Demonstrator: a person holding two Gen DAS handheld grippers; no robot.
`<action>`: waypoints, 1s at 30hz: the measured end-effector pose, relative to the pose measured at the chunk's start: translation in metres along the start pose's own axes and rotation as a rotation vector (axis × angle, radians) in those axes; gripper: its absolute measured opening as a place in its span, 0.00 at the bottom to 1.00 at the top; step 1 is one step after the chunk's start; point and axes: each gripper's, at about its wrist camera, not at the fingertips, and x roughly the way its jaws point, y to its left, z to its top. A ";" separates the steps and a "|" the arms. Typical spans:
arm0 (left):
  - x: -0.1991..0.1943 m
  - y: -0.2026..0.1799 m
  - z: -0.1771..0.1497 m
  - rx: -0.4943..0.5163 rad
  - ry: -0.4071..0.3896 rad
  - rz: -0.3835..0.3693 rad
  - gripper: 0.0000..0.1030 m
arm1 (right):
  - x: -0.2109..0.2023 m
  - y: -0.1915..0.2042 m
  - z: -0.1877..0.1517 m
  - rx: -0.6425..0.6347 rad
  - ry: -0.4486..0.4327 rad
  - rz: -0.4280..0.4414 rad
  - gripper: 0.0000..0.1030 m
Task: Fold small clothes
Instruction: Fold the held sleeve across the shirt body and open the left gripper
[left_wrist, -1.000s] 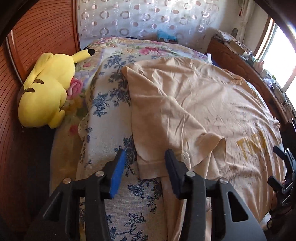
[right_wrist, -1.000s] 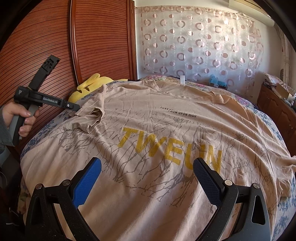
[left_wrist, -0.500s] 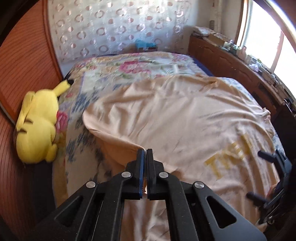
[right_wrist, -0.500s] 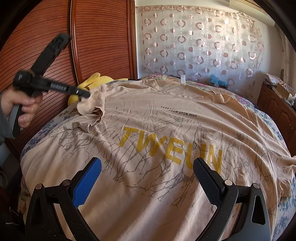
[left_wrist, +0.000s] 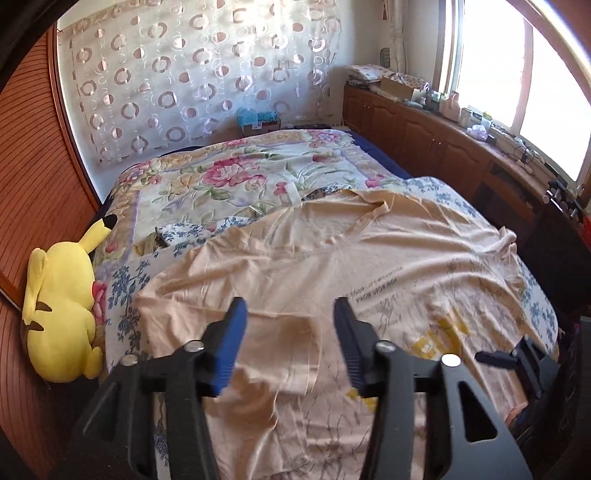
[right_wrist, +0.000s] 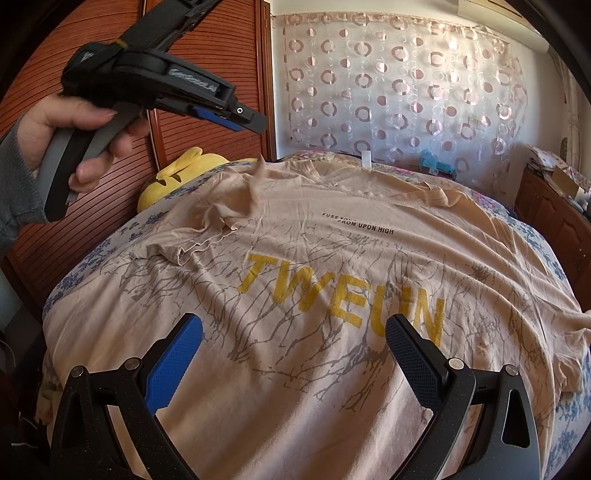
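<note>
Flowery bed (left_wrist: 258, 177) holds the tan shirt (right_wrist: 332, 266), spread flat. Half a second ago the left tongs (left_wrist: 288, 332) pinched its sleeve; now they have just opened, empty, lifted above it. Right tongs (right_wrist: 295, 354) stand wide over the hem, holding nothing.

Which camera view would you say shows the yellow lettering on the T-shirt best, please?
The right wrist view: the yellow lettering lies across the middle of the T-shirt, unobstructed and readable. The left wrist view shows only part of it, slanted, behind a finger of the left gripper.
</note>
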 end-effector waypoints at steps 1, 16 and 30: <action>0.001 0.003 -0.006 -0.002 0.012 0.011 0.73 | 0.000 0.000 0.000 0.000 0.000 0.000 0.97; -0.006 0.033 -0.120 -0.059 0.085 0.048 0.75 | 0.002 -0.003 0.000 0.005 0.008 0.004 0.97; 0.008 -0.013 -0.128 -0.011 0.069 -0.006 0.34 | 0.001 -0.008 -0.002 0.026 0.004 0.009 0.97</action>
